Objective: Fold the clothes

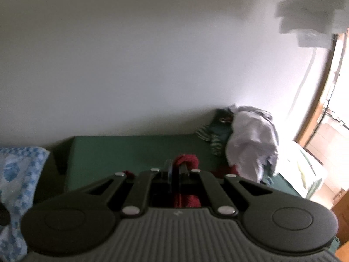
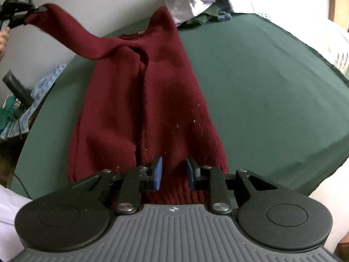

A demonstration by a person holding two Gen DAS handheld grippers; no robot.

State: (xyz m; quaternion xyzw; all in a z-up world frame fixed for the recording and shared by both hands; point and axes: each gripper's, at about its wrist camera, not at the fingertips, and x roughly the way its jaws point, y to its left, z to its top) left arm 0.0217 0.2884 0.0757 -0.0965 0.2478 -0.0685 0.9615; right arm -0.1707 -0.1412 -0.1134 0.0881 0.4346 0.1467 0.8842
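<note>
A dark red knitted sweater [image 2: 152, 100] lies lengthwise on a green mattress [image 2: 261, 91], its hem nearest the viewer and its neck toward the far wall; one sleeve [image 2: 72, 35] is lifted up and out to the left, off the body of the sweater. The left gripper [image 2: 38, 8], seen far left in the right wrist view, has its jaws pressed together on the sleeve's cuff; from its own camera the red knit bunches between the closed fingers [image 1: 169, 170]. The right gripper [image 2: 173, 172] hovers over the hem, its blue pads [image 2: 158, 170] spread apart with red fabric below the gap but nothing pinched. A heap of white and striped clothes [image 1: 250, 142] waits at the far end of the mattress; a blue patterned cloth [image 1: 19, 174] lies off its left edge.

The step in hand looks like folding the sleeve across the body. To do it well, the left gripper should probably carry the cuff over the chest, keeping the sleeve taut and flat; the right gripper could steady the hem so the body does not slide or wrinkle; a loose cuff would bunch.
</note>
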